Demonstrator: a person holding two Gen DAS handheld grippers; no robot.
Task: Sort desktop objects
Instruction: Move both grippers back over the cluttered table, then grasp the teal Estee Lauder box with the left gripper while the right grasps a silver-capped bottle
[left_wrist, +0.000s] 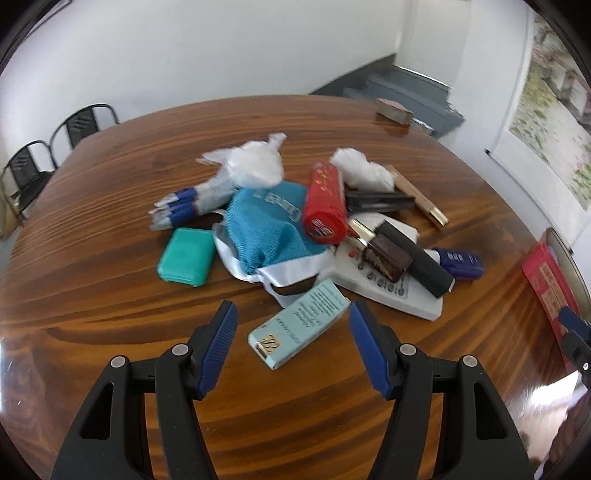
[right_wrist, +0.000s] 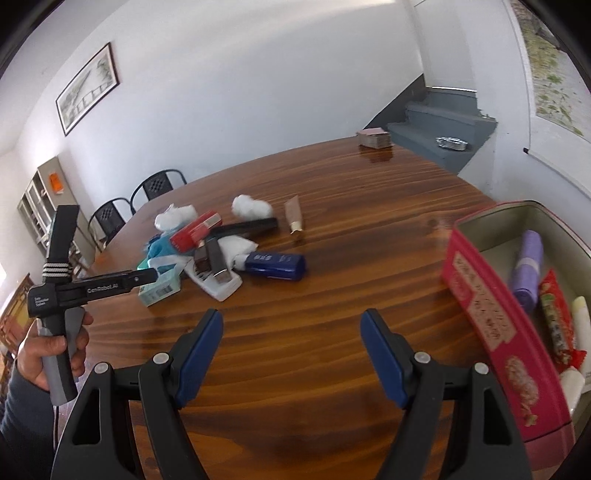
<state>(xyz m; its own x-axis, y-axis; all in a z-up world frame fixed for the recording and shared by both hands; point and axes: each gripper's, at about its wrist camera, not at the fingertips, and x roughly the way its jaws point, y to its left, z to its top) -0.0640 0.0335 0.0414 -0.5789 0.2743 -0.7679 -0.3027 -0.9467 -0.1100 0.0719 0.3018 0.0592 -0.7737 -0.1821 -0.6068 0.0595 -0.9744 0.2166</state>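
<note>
Hovering with left tongs apart over the pale blue carton at the pile's near edge on the surface – right tongs also apart, empty – risking nudging the white ribbon touching it.

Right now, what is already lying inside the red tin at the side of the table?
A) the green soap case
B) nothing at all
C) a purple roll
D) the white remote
C: in the right wrist view a purple roll lies inside the red tin, beside a red snack packet.
</note>
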